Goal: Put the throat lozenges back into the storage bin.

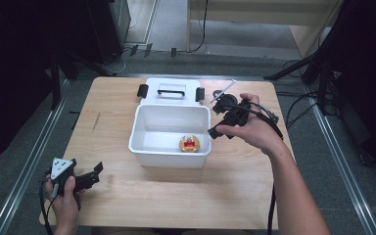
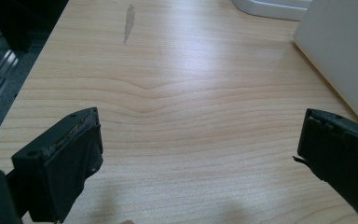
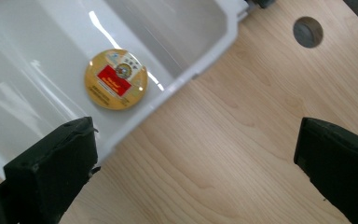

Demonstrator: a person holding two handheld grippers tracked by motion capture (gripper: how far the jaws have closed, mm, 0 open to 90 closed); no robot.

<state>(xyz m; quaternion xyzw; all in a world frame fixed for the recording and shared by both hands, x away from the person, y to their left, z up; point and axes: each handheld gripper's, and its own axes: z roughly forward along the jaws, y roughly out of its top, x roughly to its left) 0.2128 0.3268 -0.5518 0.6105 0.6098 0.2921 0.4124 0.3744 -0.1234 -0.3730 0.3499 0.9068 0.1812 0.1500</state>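
A white plastic bin point(image 1: 144, 159) stands in the middle of the wooden table. A round gold tin with a red label point(image 1: 189, 144) lies flat on the bin's floor near its right front corner. My right gripper point(image 1: 215, 119) hovers just outside the bin's right wall, its jaws wide apart with nothing between them. In the right gripper view the tin point(image 3: 116, 78) lies beyond the left jaw, inside the bin's rim point(image 3: 200, 60), and my right gripper point(image 3: 198, 154) is open over bare wood. My left gripper point(image 1: 97, 174) rests at the table's front left, open and empty point(image 2: 200, 140).
The bin's white lid point(image 1: 171, 90), with a black handle and two black latches, lies flat behind the bin. A thin white stick point(image 1: 223, 90) lies to the lid's right. The bin's wall point(image 2: 340, 51) rises right of the left gripper. A round hole point(image 3: 307, 31) pierces the tabletop.
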